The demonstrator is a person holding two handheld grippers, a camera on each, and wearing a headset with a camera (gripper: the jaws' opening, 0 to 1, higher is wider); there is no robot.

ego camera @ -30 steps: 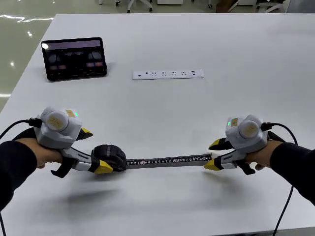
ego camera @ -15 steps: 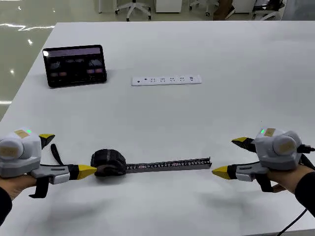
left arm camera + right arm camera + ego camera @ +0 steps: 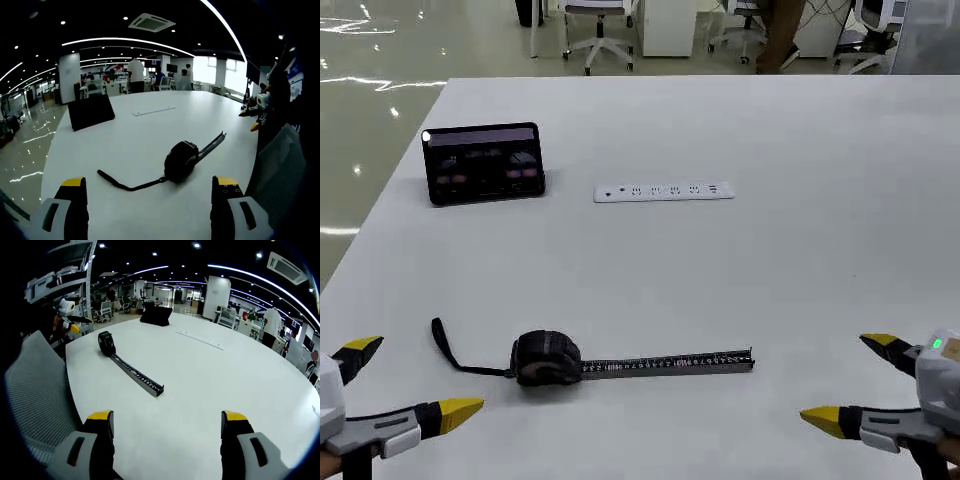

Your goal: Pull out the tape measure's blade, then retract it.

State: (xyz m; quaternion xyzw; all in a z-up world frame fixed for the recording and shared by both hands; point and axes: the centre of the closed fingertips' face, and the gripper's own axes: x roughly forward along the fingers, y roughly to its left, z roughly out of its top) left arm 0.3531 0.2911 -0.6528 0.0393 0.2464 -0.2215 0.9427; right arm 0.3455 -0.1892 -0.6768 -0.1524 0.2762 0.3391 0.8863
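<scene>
Nearest, in the lower left corner of the head view, the left gripper [image 3: 410, 378] hangs just above the white table [image 3: 740, 280] with its yellow-tipped jaws spread wide and nothing between them. In the lower right corner the right gripper [image 3: 850, 378] is the same: jaws parted, released, holding nothing. Both sit well apart from the work, one off each end of it.

Between them, a little further up the frame, the black tape measure [image 3: 546, 357] lies on the tabletop, left of centre. Its blade [image 3: 670, 364] is pulled out and lies flat, running rightward to a hooked end near the middle of the frame. A black wrist strap [image 3: 450, 350] trails from the case toward the left. In the left gripper view the case sits at centre, the strap running to the lower left and the blade to the upper right. In the right gripper view the blade's end points toward the camera, with the case beyond it at upper left.

Further up, a white power strip [image 3: 664, 191] lies across the middle of the table. To its left a dark tablet [image 3: 484, 163] stands propped. Along the top edge, beyond the table, stand office chairs [image 3: 595, 15] on a glossy floor.
</scene>
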